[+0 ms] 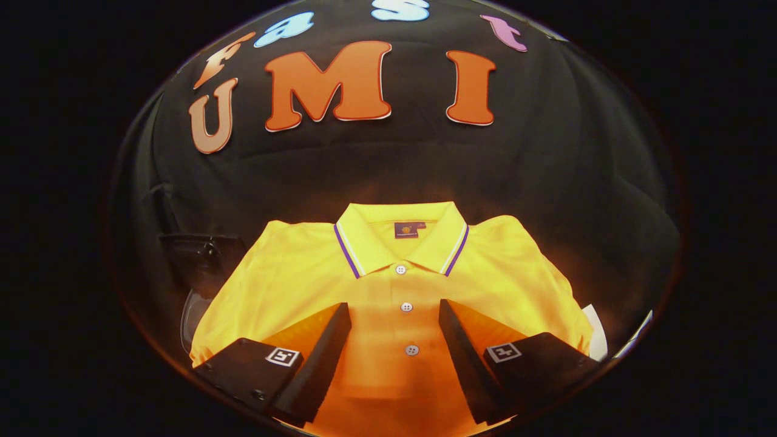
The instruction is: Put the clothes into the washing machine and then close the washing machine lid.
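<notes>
Your gripper [394,312] hangs over a yellow polo shirt [291,285] lying flat and smooth, its jaws spread wide and holding nothing. The button placket [407,307] runs between your fingers; the ribbed collar [400,240], edged in purple and white stripes, lies just beyond them. A dark, hard-edged object [203,258] sits beside the shirt's left shoulder.
</notes>
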`<state>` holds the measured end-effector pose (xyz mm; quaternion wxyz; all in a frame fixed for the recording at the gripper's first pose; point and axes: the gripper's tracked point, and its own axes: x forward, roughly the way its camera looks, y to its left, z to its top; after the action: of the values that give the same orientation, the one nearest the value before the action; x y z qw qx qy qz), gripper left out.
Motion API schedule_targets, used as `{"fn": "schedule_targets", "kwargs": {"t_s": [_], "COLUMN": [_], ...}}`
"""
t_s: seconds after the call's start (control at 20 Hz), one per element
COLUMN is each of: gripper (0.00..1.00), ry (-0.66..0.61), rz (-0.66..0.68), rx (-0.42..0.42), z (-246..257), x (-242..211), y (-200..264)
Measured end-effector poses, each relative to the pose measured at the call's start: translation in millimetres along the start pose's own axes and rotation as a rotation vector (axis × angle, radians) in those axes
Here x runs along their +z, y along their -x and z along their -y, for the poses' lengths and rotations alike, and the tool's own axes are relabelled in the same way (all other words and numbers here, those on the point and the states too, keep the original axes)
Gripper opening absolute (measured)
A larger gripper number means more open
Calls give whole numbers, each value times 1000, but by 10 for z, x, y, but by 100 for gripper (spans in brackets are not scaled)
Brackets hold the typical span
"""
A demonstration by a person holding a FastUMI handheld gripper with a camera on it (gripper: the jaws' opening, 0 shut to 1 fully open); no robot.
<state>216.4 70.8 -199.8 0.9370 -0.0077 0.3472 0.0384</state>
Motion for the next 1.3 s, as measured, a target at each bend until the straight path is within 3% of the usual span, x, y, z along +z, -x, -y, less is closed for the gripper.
{"fn": "schedule_targets", "kwargs": {"t_s": [0.4, 0.5, 0.55, 0.75, 0.85, 1.05, 1.3], "gripper": [95, 77, 60, 24, 11, 8, 8], "ry": [24, 35, 38, 39, -32, -127, -148], "rz": [-36, -47, -49, -32, 9, 117, 295], "rx": [37, 56, 56, 91, 103, 184, 252], "z": [-21, -47, -30, -78, -60, -85, -201], "x": [9, 16, 25, 26, 73, 157, 515], "y": [6, 10, 12, 19, 11, 149, 700]}}
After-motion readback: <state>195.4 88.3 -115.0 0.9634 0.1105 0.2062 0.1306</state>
